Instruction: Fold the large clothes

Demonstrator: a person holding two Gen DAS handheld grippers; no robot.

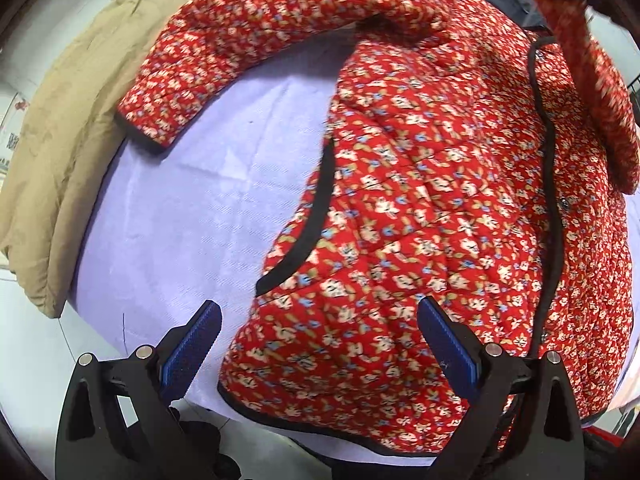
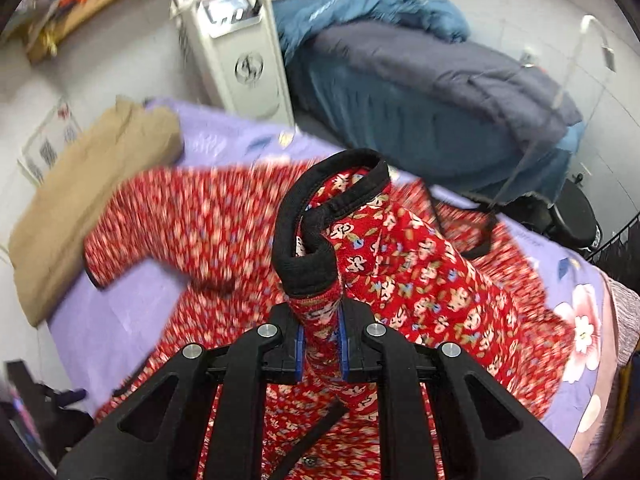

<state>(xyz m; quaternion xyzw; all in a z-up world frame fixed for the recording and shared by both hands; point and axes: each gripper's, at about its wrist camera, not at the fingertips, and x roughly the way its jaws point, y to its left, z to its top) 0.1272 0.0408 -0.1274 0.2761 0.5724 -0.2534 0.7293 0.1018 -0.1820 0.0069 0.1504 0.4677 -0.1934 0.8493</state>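
A red floral quilted jacket [image 1: 432,208] with black trim lies spread on a lilac sheet [image 1: 192,208]. One sleeve [image 1: 248,56] stretches out to the left. My left gripper [image 1: 320,344] is open and empty, just above the jacket's lower hem. In the right wrist view my right gripper [image 2: 322,354] is shut on the other sleeve [image 2: 384,264] near its black cuff [image 2: 304,248] and holds it up above the jacket body [image 2: 192,232]. That lifted sleeve also shows at the top right of the left wrist view [image 1: 592,92].
A tan folded garment [image 1: 68,132] lies at the bed's left edge, also in the right wrist view [image 2: 88,192]. A second bed with dark blue bedding [image 2: 420,92] stands behind. A white machine [image 2: 236,40] stands against the far wall. A black stool [image 2: 572,216] sits right.
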